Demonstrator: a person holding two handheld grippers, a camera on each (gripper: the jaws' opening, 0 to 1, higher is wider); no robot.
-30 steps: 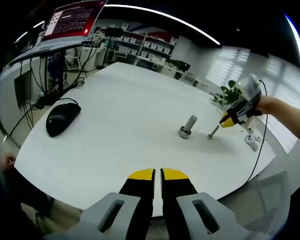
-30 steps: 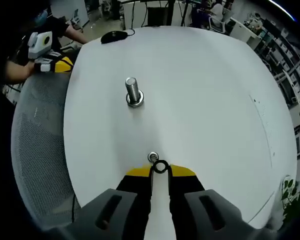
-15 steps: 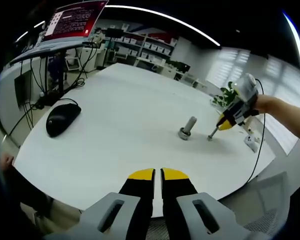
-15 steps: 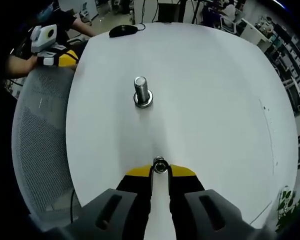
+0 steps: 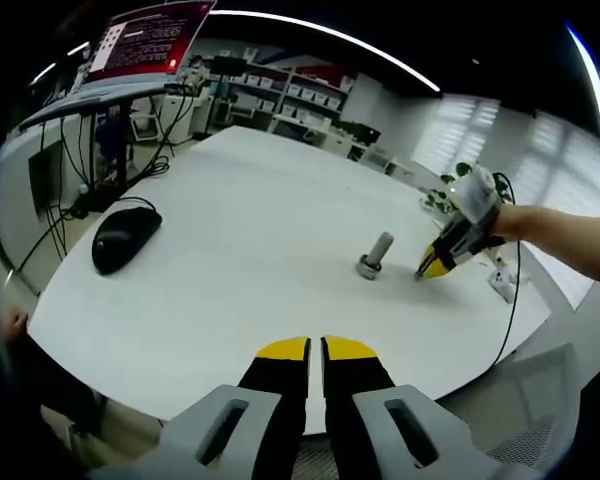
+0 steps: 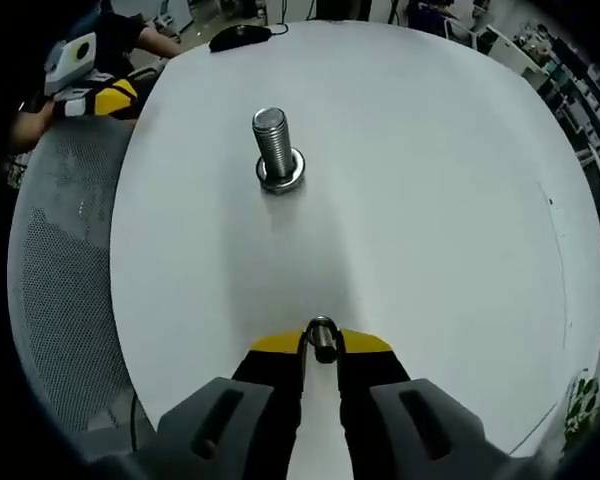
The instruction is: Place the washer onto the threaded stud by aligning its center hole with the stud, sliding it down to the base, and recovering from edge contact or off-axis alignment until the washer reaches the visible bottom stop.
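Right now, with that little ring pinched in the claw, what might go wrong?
1. The right gripper holds the washer only at its fingertips, on edge; it could slip out.
2. The washer is not yet over the stud; if it arrives tilted or off-centre, it may catch on the stud's top.

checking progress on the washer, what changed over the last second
The right gripper, jaws shut on the washer, has lifted it off the table and carried it toward the threaded stud, as both views show. The washer is not yet on the stud. The stud, the mouse and the left gripper, jaws shut and empty, stayed as they were.
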